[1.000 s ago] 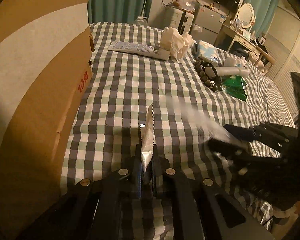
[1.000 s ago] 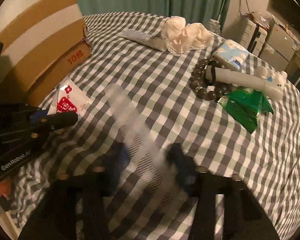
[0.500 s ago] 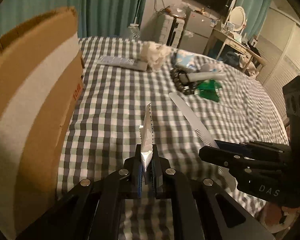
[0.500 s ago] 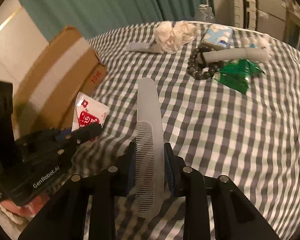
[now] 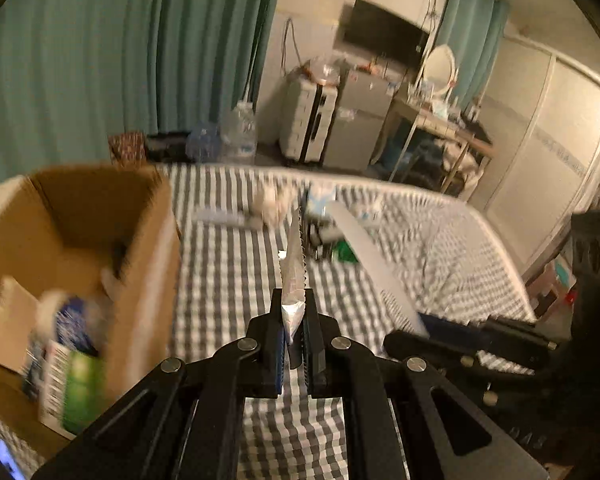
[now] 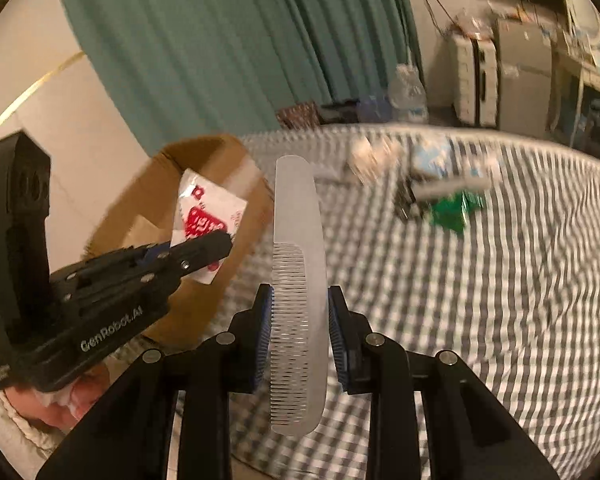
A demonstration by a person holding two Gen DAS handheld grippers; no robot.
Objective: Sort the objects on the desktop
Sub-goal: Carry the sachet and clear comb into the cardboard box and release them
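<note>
An open cardboard box [image 5: 148, 280] holds blurred packages on a checked bedspread [image 5: 228, 280]; left gripper [image 5: 294, 320] pinches a sachet [image 6: 208, 216], right gripper [image 6: 298, 320] pinches 1 comb [image 6: 298, 280].

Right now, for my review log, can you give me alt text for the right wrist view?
The right gripper is shut on a translucent comb pointing away over a checked cloth. To its left, the left gripper holds a red-and-white sachet before an open cardboard box; blurred clutter lies beyond.
</note>
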